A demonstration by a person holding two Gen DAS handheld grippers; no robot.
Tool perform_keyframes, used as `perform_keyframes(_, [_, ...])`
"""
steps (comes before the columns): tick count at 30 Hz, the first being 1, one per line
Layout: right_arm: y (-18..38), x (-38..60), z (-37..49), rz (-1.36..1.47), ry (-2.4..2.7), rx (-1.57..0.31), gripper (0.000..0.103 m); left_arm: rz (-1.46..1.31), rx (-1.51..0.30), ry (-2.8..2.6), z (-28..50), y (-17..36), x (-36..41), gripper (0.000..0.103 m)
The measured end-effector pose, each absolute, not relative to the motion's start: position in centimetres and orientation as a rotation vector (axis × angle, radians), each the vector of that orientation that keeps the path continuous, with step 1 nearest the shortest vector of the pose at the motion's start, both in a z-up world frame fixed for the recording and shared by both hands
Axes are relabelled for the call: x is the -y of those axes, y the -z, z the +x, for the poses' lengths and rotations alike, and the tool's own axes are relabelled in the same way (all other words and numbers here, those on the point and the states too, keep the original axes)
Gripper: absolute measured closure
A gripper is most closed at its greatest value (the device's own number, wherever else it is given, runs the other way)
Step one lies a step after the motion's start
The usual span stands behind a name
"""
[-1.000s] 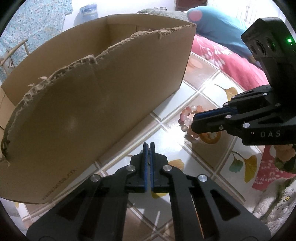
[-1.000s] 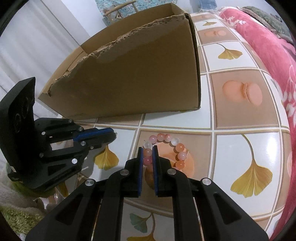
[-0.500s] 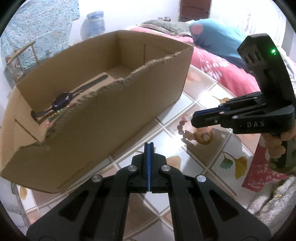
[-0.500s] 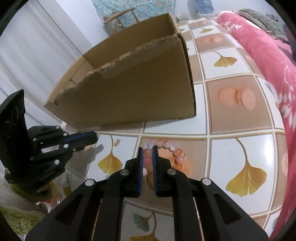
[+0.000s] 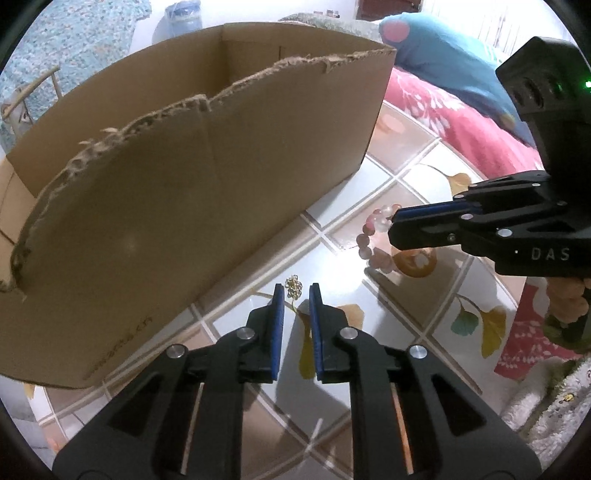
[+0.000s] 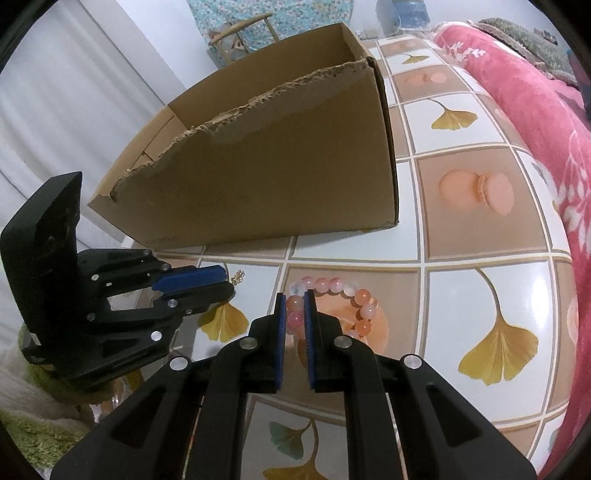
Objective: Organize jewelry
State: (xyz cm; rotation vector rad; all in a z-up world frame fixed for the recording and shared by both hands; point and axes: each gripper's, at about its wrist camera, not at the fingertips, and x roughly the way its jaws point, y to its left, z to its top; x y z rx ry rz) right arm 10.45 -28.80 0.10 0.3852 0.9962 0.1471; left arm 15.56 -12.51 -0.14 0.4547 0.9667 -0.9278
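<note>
A pink and orange bead bracelet (image 6: 334, 302) lies on the tiled floor; it also shows in the left wrist view (image 5: 371, 238). My right gripper (image 6: 294, 301) is shut on the bracelet's left side, with beads between the blue pads (image 6: 279, 314). A small gold chain piece (image 5: 293, 287) lies on the floor just ahead of my left gripper (image 5: 296, 291), which is open and low over it. The chain also shows in the right wrist view (image 6: 238, 276). A torn cardboard box (image 5: 177, 177) stands behind both grippers.
The box (image 6: 280, 173) has a ragged front wall; its inside is hidden. A red floral blanket (image 6: 546, 110) runs along the right. A green and white rug (image 6: 33, 417) lies at the left. A wooden chair (image 6: 240, 33) stands behind the box.
My left gripper has come down toward the floor and opened from shut; the gold chain piece now shows at its tips. My right gripper stays on the bracelet.
</note>
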Motion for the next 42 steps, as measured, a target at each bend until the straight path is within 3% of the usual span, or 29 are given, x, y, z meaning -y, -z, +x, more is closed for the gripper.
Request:
perform_keyframes(3, [0.2, 28.8, 10.5, 0.388, -0.153, -1.002, 0.093, 0.482, -0.953, 0.931, 15.5, 0.3, 12.6, 0.091])
perform_keyframes(5, [0.3, 28.6, 10.6, 0.388, -0.155, -1.003, 0.093, 0.505, -0.938, 0.923, 15.5, 0.3, 12.8, 0.100])
perform_keyframes(9, [0.5, 28.8, 10.4, 0.394, -0.157, -1.004, 0.093, 0.518, -0.925, 0.942, 15.2, 0.1, 12.8, 0.103])
perform_keyframes(26, [-0.1, 29.0, 9.8, 0.402, -0.155, -0.984, 0.093, 0.469, -0.905, 0.950, 14.2, -1.4, 12.4, 0.103])
perform_keyframes(30, [0.0, 29.1, 9.9, 0.402, -0.159, -0.988, 0.093, 0.479, -0.913, 0.951, 14.7, -0.7, 13.3, 0.089])
perform_keyframes(38, [0.3, 29.4, 9.8, 0.407, -0.161, -0.991, 0.093, 0.497, -0.937, 0.955, 15.3, 0.4, 14.0, 0.089])
perform_keyframes(42, [0.5, 29.4, 9.6, 0.411, -0.163, -0.991, 0.093, 0.534, -0.909, 0.944, 15.1, 0.6, 14.0, 0.099])
